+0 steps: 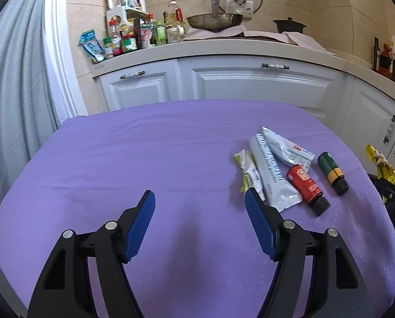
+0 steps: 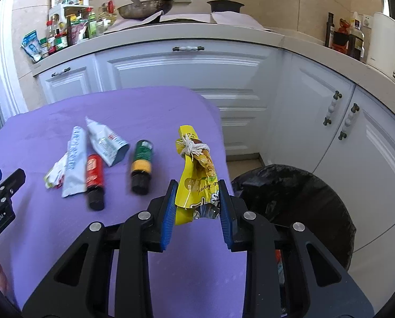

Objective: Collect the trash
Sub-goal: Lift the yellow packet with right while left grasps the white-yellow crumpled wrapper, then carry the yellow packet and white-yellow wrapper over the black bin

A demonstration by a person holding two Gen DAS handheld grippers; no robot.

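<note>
My right gripper (image 2: 197, 182) is shut on a yellow snack bag (image 2: 194, 175) tied with white string, held above the right edge of the purple table (image 2: 144, 111). On the cloth lie a red bottle (image 2: 94, 176), a green and yellow bottle (image 2: 142, 163), two white tubes (image 2: 75, 159) (image 2: 105, 140) and a crumpled wrapper (image 2: 55, 172). My left gripper (image 1: 200, 193) is open and empty, hovering left of the same pile: red bottle (image 1: 304, 184), green bottle (image 1: 331, 171), tubes (image 1: 273, 175), wrapper (image 1: 246, 169). The yellow bag (image 1: 381, 164) shows at the far right.
A bin with a black liner (image 2: 303, 201) stands on the floor right of the table, below my right gripper. White kitchen cabinets (image 2: 186, 71) and a counter with bottles, a pan and a kettle (image 2: 387, 45) run behind.
</note>
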